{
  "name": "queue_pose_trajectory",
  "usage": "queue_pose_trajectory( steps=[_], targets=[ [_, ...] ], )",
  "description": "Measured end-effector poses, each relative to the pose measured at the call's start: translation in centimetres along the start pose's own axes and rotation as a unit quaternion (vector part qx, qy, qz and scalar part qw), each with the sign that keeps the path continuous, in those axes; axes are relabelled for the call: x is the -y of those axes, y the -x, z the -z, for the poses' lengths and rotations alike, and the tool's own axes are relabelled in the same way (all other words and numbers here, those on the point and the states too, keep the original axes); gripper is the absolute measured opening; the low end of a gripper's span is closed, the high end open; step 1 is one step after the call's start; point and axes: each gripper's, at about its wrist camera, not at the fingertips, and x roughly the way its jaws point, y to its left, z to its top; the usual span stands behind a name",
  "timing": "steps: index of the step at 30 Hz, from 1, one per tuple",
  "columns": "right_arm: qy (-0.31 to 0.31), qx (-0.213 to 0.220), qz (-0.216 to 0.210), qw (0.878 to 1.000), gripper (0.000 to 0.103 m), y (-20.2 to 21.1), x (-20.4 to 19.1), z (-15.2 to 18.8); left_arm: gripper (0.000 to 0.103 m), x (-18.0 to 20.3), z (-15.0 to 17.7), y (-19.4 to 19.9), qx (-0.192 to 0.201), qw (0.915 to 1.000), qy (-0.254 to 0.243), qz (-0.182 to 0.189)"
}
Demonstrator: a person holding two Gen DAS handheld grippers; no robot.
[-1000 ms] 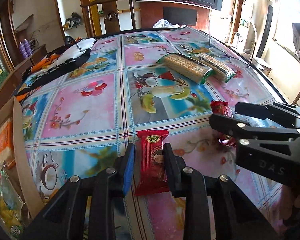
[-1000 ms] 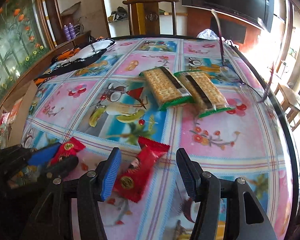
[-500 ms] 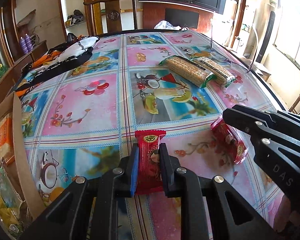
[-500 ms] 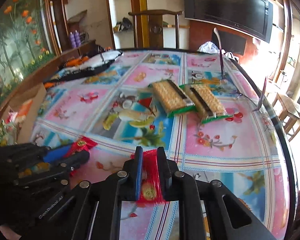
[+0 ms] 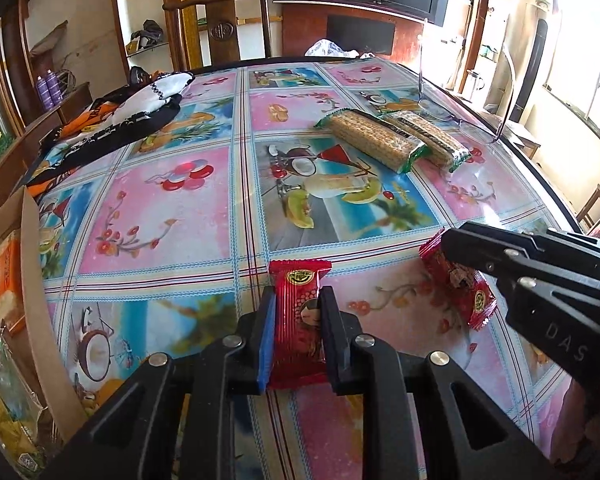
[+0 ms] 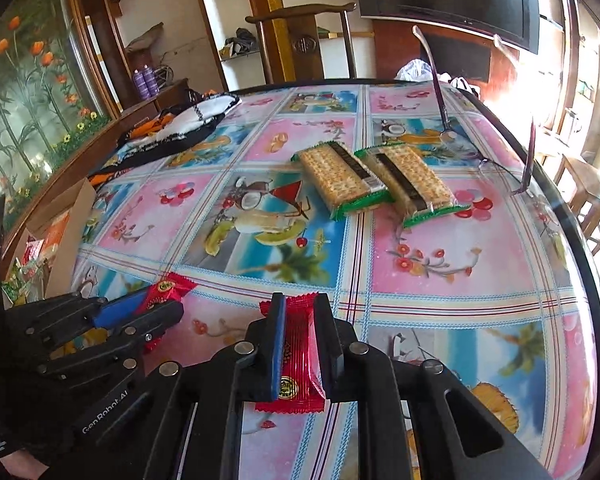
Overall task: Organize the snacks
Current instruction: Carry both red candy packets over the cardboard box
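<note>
**Two red snacks gripped, crackers still waiting**

Left wrist view: left tongs (image 5: 296, 328) clamp a red snack packet (image 5: 298, 312) low centre; a box (image 5: 40, 280) of snacks sits lower left.

Right wrist view: right tongs (image 6: 300, 344) pinch another red packet (image 6: 296, 360); two cracker packs (image 6: 372, 180) remain mid-table (image 6: 460, 280), apparently unsorted.

Two small red snack packets (image 5: 298, 320) (image 6: 296, 356), each pinched between black fingers just above the fruit-print tablecloth (image 5: 172, 208). Two cracker packs (image 6: 340, 180) (image 6: 414, 184) with green ends lie flat side by side, touching, further back on that cloth.
</note>
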Motion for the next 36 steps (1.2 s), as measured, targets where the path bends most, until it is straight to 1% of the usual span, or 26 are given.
queue_pose_trajectory(
  steps=[1, 2, 3, 4, 5, 7, 8, 10, 11, 12, 14, 15, 16, 18, 22, 24, 31, 36],
  targets=[
    [0.001, -0.001, 0.001, 1.0, 0.015, -0.1, -0.1, 0.0, 0.021, 0.1, 0.0, 0.0, 0.0, 1.0, -0.001, 0.0],
    [0.003, 0.0, 0.002, 1.0, 0.016, -0.1, -0.1, 0.0, 0.026, 0.1, 0.0, 0.0, 0.001, 1.0, -0.003, 0.0],
    [0.006, 0.001, 0.003, 1.0, 0.016, -0.1, -0.2, 0.0, 0.037, 0.2, 0.0, 0.0, 0.001, 1.0, -0.005, -0.002],
    [0.009, 0.001, 0.007, 1.0, 0.02, -0.1, -0.2, 0.1, 0.044, 0.3, 0.0, -0.1, 0.001, 1.0, -0.006, -0.004],
    [0.013, 0.001, 0.011, 1.0, 0.028, -0.2, -0.3, 0.1, 0.052, 0.3, 0.1, -0.1, 0.0, 1.0, -0.007, -0.006],
    [0.015, -0.006, 0.011, 1.0, 0.033, -0.5, -0.4, 0.2, 0.053, 0.1, 0.0, -0.2, 0.0, 1.0, -0.003, -0.008],
    [0.015, -0.012, 0.009, 1.0, 0.033, -0.7, -0.4, 0.3, 0.053, 0.0, 0.0, -0.2, 0.0, 1.0, -0.001, -0.007],
    [0.013, -0.02, 0.004, 1.0, 0.033, -1.1, -0.3, 0.4, 0.052, 0.0, 0.1, -0.2, 0.002, 0.9999, -0.003, -0.013],
    [0.014, -0.022, 0.002, 1.0, 0.033, -1.2, -0.3, 0.5, 0.049, 0.0, 0.1, -0.2, 0.004, 0.9999, -0.004, -0.014],
    [0.018, -0.02, 0.005, 1.0, 0.033, -1.3, -0.3, 0.6, 0.036, 0.0, 0.1, -0.1, 0.005, 0.9999, -0.004, -0.015],
    [0.031, -0.018, 0.016, 0.999, 0.031, -1.3, -0.7, 0.7, 0.019, -0.1, 0.1, 0.0, 0.009, 0.9998, -0.004, -0.02],
    [0.037, -0.018, 0.02, 0.999, 0.027, -1.3, -0.9, 0.8, 0.019, -0.2, 0.1, 0.0, 0.009, 0.9997, -0.002, -0.02],
    [0.046, -0.017, 0.021, 0.999, 0.018, -1.3, -1.1, 0.9, 0.018, -0.2, 0.1, 0.1, 0.009, 0.9998, 0.0, -0.019],
    [0.045, -0.016, 0.016, 0.999, 0.019, -1.2, -1.2, 0.8, 0.018, -0.4, 0.1, 0.1, 0.008, 0.9999, 0.006, -0.014],
    [0.031, 0.003, 0.009, 0.999, 0.019, -0.3, -0.7, 0.5, 0.018, -1.2, -0.1, 0.2, 0.006, 0.9996, 0.028, 0.007],
    [0.023, 0.009, 0.003, 1.0, 0.019, 0.0, -0.5, 0.4, 0.018, -1.5, -0.2, 0.5, 0.011, 0.9991, 0.038, 0.016],
    [0.019, 0.021, -0.006, 1.0, 0.019, 0.6, -0.8, 0.2, 0.018, -1.5, -0.4, 1.3, 0.026, 0.9984, 0.044, 0.026],
    [0.024, 0.029, -0.008, 0.999, 0.019, 1.1, -1.1, 0.2, 0.018, -1.5, -0.5, 1.8, 0.035, 0.9982, 0.043, 0.022]
  ],
)
